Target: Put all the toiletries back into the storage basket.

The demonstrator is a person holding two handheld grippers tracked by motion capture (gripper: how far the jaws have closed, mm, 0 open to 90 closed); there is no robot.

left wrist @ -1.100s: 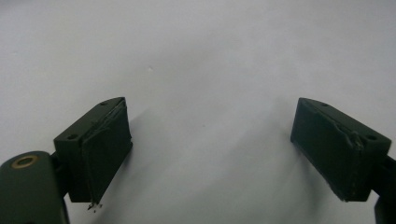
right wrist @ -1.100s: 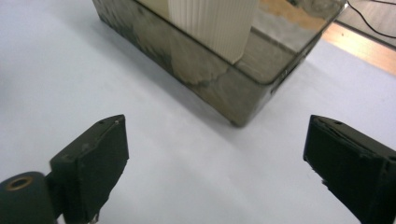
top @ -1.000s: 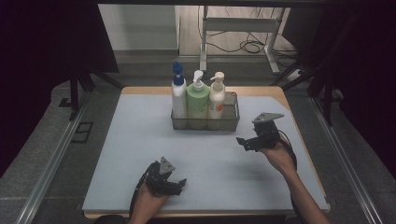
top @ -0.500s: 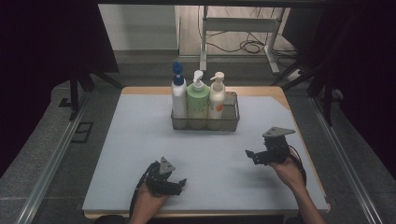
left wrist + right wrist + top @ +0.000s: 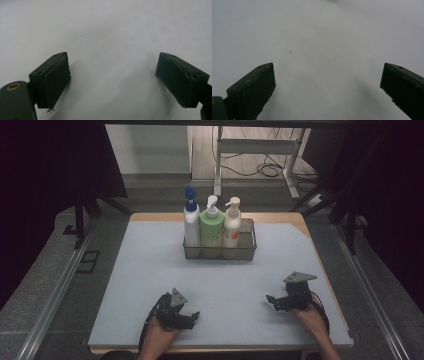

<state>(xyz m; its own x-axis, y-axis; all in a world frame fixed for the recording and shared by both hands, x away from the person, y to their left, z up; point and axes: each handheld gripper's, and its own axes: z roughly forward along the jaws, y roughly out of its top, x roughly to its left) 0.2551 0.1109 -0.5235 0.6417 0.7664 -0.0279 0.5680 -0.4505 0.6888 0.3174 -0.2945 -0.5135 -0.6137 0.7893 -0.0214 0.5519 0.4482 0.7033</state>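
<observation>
A wire basket stands at the back middle of the grey mat. It holds a white bottle with a blue pump, a green pump bottle and a cream pump bottle, all upright. My left gripper rests low at the front left of the mat, open and empty. Its jaws stand wide apart over bare mat in the left gripper view. My right gripper sits at the front right, also open and empty. In the right gripper view nothing lies between its jaws.
The mat covers a wooden table with metal rails along both sides. A desk frame and loose cables stand on the floor beyond the table. Dark curtains flank the scene.
My right gripper has come back from beside the basket toward the front right of the mat and sunk lower. The left gripper has stayed in place.
</observation>
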